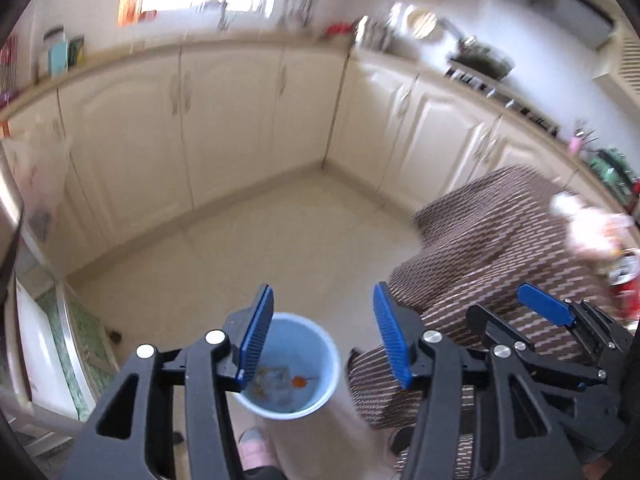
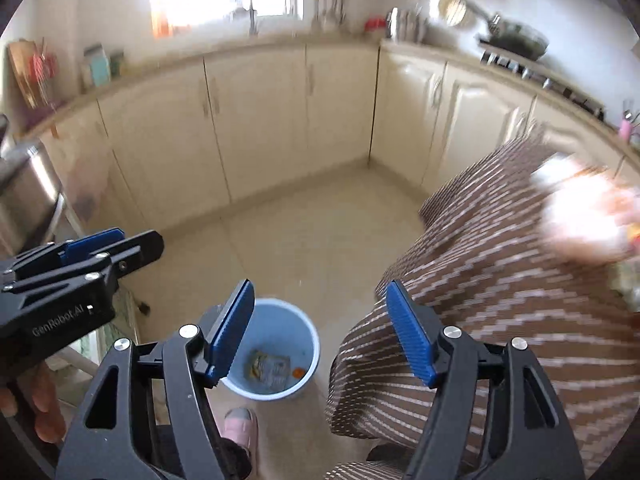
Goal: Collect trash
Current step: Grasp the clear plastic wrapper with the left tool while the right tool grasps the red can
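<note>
A light blue bin (image 1: 333, 354) (image 2: 314, 334) stands on the floor below both grippers. In it lie a crumpled wrapper (image 2: 270, 368) and a small orange scrap (image 1: 298, 381) (image 2: 298, 372). My left gripper (image 1: 324, 340) is open above the bin, nothing between its blue pads; in the right wrist view the left gripper (image 2: 116, 248) shows at the left, held by a hand (image 2: 44, 412). My right gripper (image 2: 320, 332) is open too, with nothing in it, and in the left wrist view the right gripper (image 1: 516, 312) sits over the cloth. Blurred white crumpled trash (image 1: 588, 228) (image 2: 588, 220) lies on the table.
A table under a brown striped cloth (image 1: 500, 248) (image 2: 500, 300) fills the right side, with a red can (image 1: 624, 284) near its edge. Cream kitchen cabinets (image 1: 224, 120) (image 2: 260, 120) line the back. A foot in a pink slipper (image 1: 254, 448) (image 2: 240, 428) stands beside the bin.
</note>
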A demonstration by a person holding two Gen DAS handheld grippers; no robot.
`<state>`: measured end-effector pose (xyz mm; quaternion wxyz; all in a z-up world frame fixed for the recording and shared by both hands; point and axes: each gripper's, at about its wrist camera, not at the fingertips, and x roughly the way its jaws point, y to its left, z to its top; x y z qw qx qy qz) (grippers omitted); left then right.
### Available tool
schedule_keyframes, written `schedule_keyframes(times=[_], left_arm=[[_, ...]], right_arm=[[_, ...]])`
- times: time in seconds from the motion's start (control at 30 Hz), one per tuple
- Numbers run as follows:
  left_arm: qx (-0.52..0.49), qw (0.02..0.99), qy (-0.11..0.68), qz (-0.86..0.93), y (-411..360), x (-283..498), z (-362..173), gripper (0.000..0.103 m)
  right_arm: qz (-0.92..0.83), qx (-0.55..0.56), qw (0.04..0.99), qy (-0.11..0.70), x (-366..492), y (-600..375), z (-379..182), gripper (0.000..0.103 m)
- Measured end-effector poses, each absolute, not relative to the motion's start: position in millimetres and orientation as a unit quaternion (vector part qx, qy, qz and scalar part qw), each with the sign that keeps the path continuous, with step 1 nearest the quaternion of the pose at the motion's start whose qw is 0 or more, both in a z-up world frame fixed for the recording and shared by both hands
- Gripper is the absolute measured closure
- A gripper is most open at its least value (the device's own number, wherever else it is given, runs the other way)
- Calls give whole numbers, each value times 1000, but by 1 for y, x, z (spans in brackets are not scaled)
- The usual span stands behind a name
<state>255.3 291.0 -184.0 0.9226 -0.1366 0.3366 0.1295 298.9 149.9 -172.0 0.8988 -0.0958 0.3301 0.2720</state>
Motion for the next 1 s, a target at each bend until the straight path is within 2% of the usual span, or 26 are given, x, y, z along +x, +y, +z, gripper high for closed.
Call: schedule_keyframes(times=[0.13,0.2,0.3,0.47,0.73,1.0], left_arm=[[-118,946,283,103,243,227,-131,49],[-111,953,268,90,225,217,-117,46],[-92,961,256,59,183,206,-97,45],[-78,960,269,-12,115,213,-96,45],[-60,943,307,-117,15,244,-116,45],[-35,930,344,-122,-19,273,-142,45]], right_arm=[[267,-75,918,285,267,100,-122,36],[268,-62,923,269,257,73,-107,36],[250,-56,935,246,244,34,-92,36],[185,-43,954,230,227,-40,-83,36],[88,4,965,248,224,-127,-103,33],[66,43,961,265,229,-169,-119,33]])
